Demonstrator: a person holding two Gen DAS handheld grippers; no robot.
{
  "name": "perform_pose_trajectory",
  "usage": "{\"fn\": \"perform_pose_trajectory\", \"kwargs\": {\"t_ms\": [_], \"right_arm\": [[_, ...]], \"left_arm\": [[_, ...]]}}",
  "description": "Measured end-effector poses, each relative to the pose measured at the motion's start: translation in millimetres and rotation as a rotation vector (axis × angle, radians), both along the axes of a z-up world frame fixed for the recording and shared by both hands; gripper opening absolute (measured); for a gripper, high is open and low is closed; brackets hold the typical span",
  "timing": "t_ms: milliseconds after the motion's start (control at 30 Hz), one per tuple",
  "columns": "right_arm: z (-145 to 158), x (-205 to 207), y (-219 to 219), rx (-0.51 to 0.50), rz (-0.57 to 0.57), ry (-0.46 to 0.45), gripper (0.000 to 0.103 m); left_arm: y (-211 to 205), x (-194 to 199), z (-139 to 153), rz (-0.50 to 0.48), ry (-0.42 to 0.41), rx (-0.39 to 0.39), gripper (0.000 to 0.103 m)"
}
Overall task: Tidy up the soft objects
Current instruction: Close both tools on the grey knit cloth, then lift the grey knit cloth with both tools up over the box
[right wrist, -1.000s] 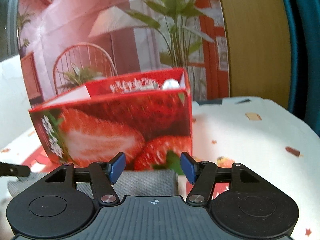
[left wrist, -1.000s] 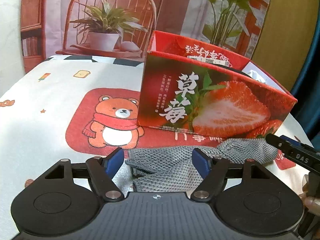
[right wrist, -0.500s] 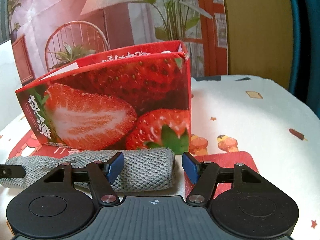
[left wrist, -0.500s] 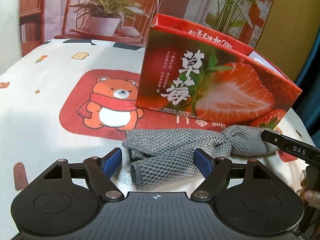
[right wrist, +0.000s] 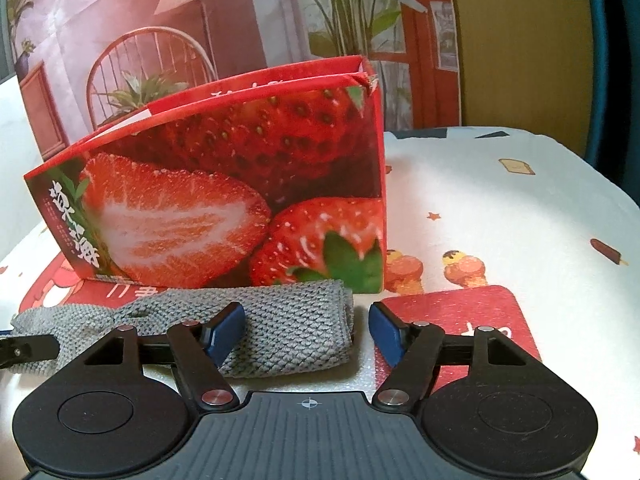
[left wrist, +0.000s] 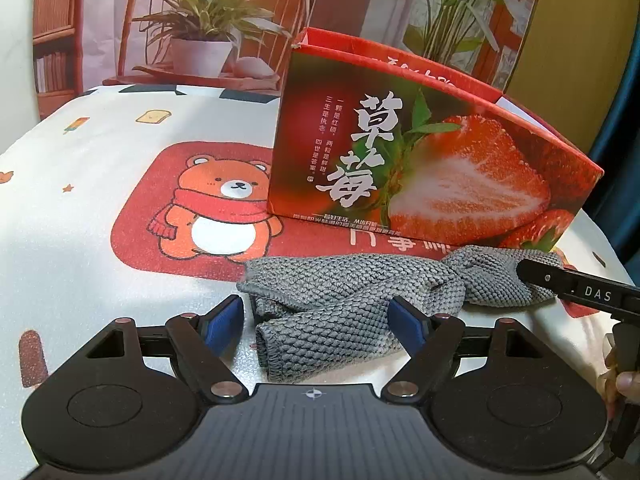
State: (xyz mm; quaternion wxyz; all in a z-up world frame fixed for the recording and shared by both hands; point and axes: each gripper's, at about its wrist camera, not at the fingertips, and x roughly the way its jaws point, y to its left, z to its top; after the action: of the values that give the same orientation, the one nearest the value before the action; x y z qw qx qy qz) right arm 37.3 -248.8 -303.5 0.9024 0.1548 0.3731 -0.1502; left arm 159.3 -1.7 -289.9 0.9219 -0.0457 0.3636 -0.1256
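A grey knitted cloth point(left wrist: 360, 300) lies crumpled on the table in front of a red strawberry box point(left wrist: 420, 168). My left gripper point(left wrist: 318, 324) is open, its blue pads on either side of the cloth's near left end. My right gripper point(right wrist: 306, 332) is open over the cloth's right end point(right wrist: 288, 328), the left pad above the fabric and the right pad just past its edge. The right gripper's finger point(left wrist: 576, 290) shows in the left wrist view, resting on the cloth's right end. The box point(right wrist: 240, 200) stands right behind the cloth.
The table carries a white printed cover with a red bear patch point(left wrist: 192, 216) to the left and a red patch point(right wrist: 460, 320) to the right. A backdrop with a potted plant point(left wrist: 204, 40) stands behind the table.
Both grippers have pulled back and risen from the box, so more of the cloth and table shows. The cloth stays on the table. Both stay open.
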Motion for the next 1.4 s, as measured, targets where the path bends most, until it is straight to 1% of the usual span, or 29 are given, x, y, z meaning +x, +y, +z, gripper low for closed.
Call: {"fn": "perform_pose_trajectory", "kwargs": {"t_ms": [100,400,433,467,600,667,700,833,867,933,1033,1200,1300,1400], "right_arm": [[0,2,2,-0.001,0.022,0.005,0.067],[0,4,5,-0.003,0.055,0.007,0.066],[0,4,5,-0.001,0.057,0.006,0.065],[0,4,4,0.000,0.060,0.006,0.065],[0,3,5,0.003,0.074,0.002,0.059],[0,3,6,0.011,0.090,-0.004,0.053],[0,3,6,0.016,0.098,-0.007,0.049],[1,1,5,0.036,0.113,-0.023,0.038],[1,0,4,0.040,0.112,-0.028,0.036],[3,-3,3,0.042,0.105,-0.043,0.029],[4,-7,-1,0.061,0.101,-0.066,0.024],[10,-13,3,0.062,0.128,-0.113,0.020],[18,-18,8,0.053,0.145,-0.137,0.019],[31,-24,12,0.054,0.166,-0.173,0.019]], "left_arm": [[-1,0,-1,0.001,-0.006,0.009,0.081],[-2,0,0,-0.002,-0.009,0.014,0.080],[-1,0,0,-0.002,-0.009,0.014,0.079],[0,0,0,-0.001,-0.009,0.011,0.075],[1,1,1,0.005,-0.011,0.007,0.065],[1,2,1,0.002,-0.012,0.005,0.055],[2,2,1,-0.001,-0.012,0.003,0.053],[1,2,2,-0.031,-0.012,-0.022,0.031],[-1,1,2,-0.036,-0.014,-0.020,0.031],[-3,0,3,-0.039,-0.027,-0.002,0.028],[1,1,4,-0.027,-0.031,-0.006,0.026],[4,-1,9,-0.012,-0.040,-0.001,0.024],[4,-6,19,-0.012,-0.071,0.004,0.024],[7,-11,33,-0.013,-0.104,-0.016,0.023]]}}
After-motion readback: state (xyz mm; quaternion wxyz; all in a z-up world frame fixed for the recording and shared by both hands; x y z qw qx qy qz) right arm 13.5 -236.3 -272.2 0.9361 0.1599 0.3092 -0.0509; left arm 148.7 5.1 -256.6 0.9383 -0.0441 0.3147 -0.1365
